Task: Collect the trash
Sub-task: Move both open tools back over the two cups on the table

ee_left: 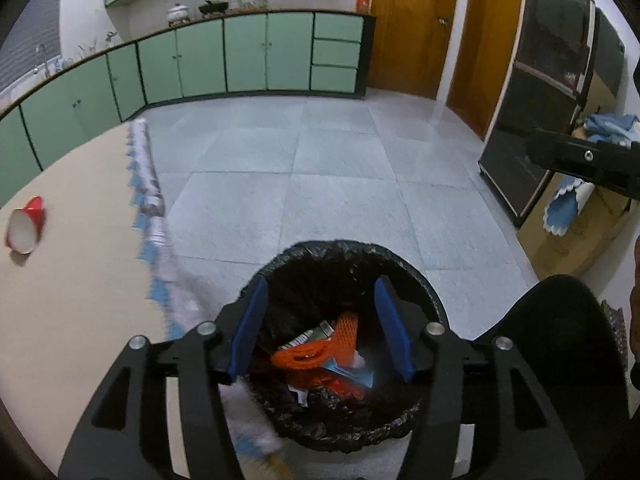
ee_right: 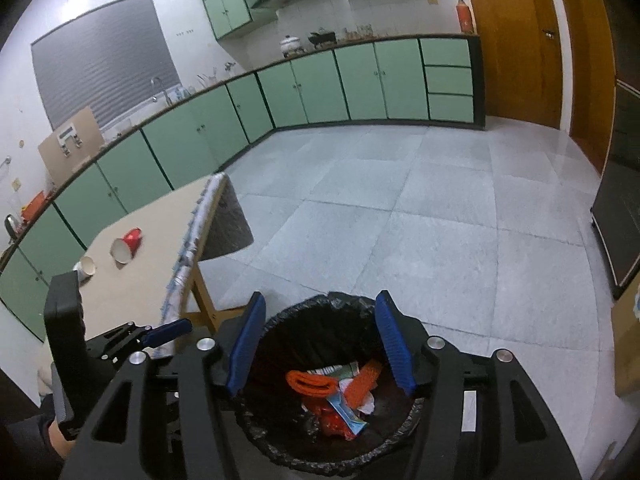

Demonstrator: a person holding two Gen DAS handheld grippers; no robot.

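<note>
A round bin lined with a black bag point(ee_left: 352, 256) point(ee_right: 304, 312) stands on the floor by the table. Inside lie orange netting point(ee_left: 316, 354) point(ee_right: 314, 384), wrappers and other scraps. My left gripper point(ee_left: 320, 324) is open and empty, right above the bin's mouth. My right gripper point(ee_right: 320, 340) is open and empty, also above the bin. A red paper cup point(ee_left: 24, 226) point(ee_right: 126, 244) lies on its side on the beige table point(ee_left: 80, 264) point(ee_right: 132, 292). A white cup point(ee_right: 85, 268) lies beside it in the right wrist view.
A rolled cloth point(ee_left: 146, 184) point(ee_right: 192, 240) hangs along the table's edge. Green cabinets point(ee_left: 240, 56) point(ee_right: 320, 84) line the far wall. Wooden doors point(ee_left: 412, 28) stand at the back. A black appliance point(ee_left: 548, 92) and a cardboard box point(ee_left: 576, 232) stand at the right. A dark chair back point(ee_left: 560, 352) is beside the bin.
</note>
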